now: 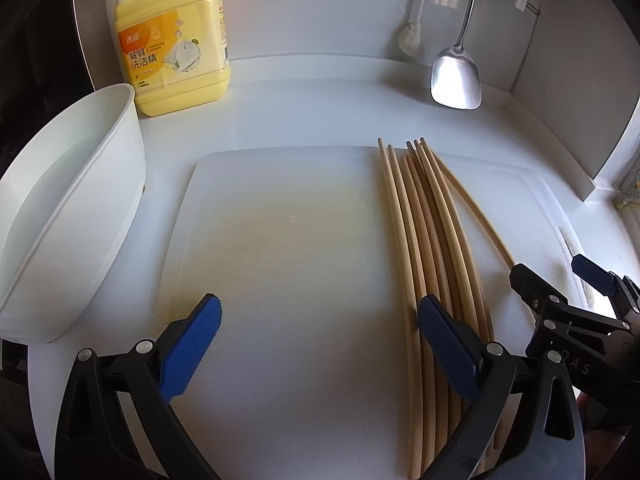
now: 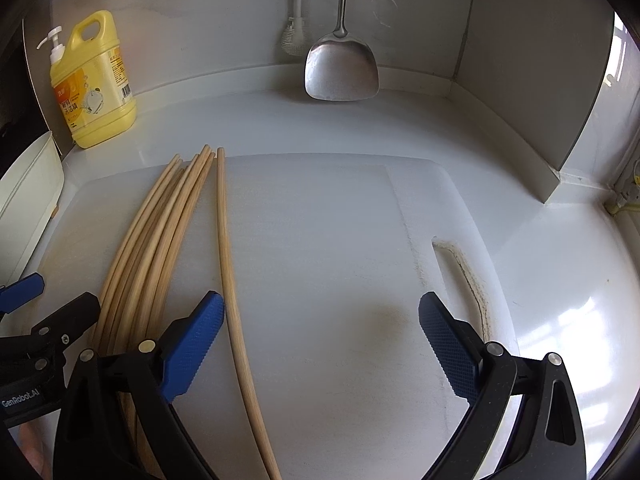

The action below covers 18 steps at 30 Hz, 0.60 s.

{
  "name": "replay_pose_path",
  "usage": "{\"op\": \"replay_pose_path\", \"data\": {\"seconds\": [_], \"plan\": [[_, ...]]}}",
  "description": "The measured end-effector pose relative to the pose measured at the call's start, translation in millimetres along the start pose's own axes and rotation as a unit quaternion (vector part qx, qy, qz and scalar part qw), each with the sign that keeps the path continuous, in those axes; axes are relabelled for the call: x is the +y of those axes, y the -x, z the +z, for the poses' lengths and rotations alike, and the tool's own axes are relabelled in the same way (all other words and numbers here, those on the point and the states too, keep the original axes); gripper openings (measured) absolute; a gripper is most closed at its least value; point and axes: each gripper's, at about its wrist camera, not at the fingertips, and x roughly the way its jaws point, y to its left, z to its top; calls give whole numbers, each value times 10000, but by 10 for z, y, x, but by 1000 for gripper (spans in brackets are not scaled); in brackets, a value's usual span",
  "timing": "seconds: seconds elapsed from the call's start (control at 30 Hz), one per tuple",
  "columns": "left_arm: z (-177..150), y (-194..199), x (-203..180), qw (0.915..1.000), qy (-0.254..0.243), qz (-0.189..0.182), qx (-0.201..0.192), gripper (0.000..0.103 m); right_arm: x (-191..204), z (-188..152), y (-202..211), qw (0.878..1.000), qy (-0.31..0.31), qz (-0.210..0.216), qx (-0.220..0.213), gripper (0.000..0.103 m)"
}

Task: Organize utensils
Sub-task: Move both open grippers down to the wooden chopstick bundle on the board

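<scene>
Eight chopsticks [image 2: 160, 240], one spatula [image 2: 340, 68], one detergent bottle [image 2: 94, 88]

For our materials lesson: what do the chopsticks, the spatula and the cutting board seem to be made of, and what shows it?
Chopsticks: probably bamboo or wood, pale tan, matte, faintly grained. Spatula: metal, likely stainless steel, grey and reflective. Cutting board: apparently white plastic, dull, scuffed and slightly stained.

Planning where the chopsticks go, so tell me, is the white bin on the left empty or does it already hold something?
Empty as far as visible: the left wrist view shows only bare white walls inside the white bin; its bottom is out of view.
</scene>
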Motion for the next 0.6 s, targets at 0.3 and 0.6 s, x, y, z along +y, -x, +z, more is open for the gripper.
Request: {"op": "replay_pose_path", "data": {"seconds": [0.3,0.6], "plan": [[29,-58,24,10000,48,-8,31,98,-3,3,-20,10000,-30,49,25,94],[118,-152,-36,9997,-37,227,125,98,114,91,-50,9997,224,38,30,94]]}}
